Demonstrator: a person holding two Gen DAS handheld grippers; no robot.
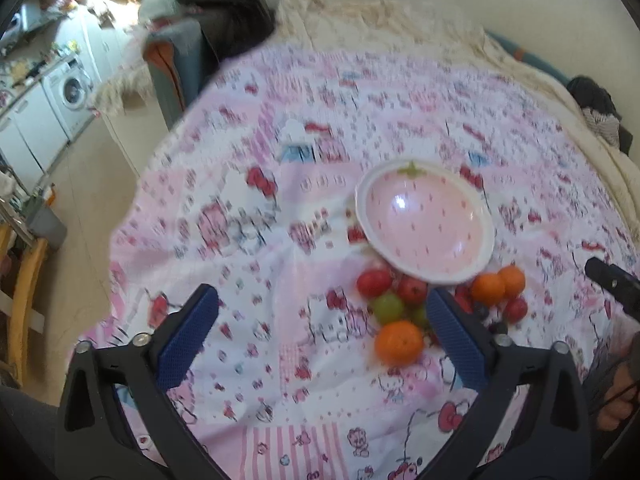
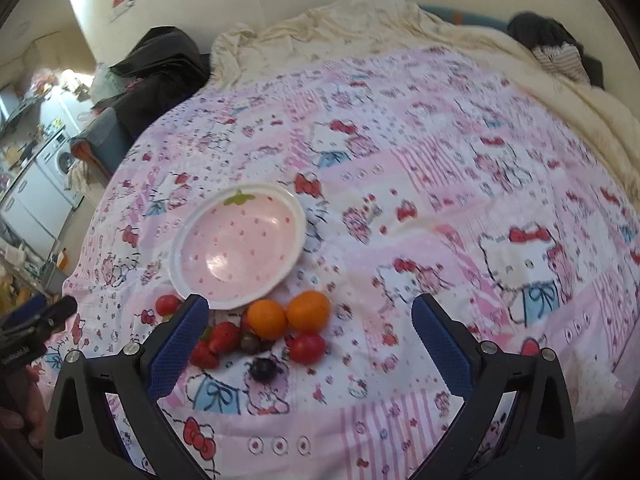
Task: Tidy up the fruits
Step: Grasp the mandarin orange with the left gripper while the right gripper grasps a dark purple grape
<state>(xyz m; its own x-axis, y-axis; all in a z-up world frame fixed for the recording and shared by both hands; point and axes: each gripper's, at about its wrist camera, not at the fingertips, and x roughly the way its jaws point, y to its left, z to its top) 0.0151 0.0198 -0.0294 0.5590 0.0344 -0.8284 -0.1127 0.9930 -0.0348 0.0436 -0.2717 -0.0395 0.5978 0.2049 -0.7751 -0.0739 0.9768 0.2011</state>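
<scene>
From where I stood, the fruit lay in a loose heap on the pink cartoon-print quilt (image 2: 420,208), just below the empty strawberry-pattern plate (image 2: 240,236) that sat left of centre in the right wrist view. Two oranges (image 2: 288,316) touched each other at the plate's lower edge; below them lay strawberries (image 2: 218,342), a cherry tomato (image 2: 307,347) and a dark grape (image 2: 262,369). In the left wrist view a third orange (image 1: 399,343) sat lowest in the pile, with a green grape (image 1: 387,307) just above it. The left gripper (image 1: 320,332) had its tongs wide apart with nothing between them, the right-hand pad close beside that low orange. The right gripper (image 2: 310,344) likewise stood spread and empty over the cluster. I judged the oranges firm, light and round, likely to roll on soft bedding, so best taken across the middle. The strawberries and grapes looked soft and easily bruised, wanting a gentle squeeze at their widest part. The tomato seemed smooth and slippery. The quilt would give under any downward push.
</scene>
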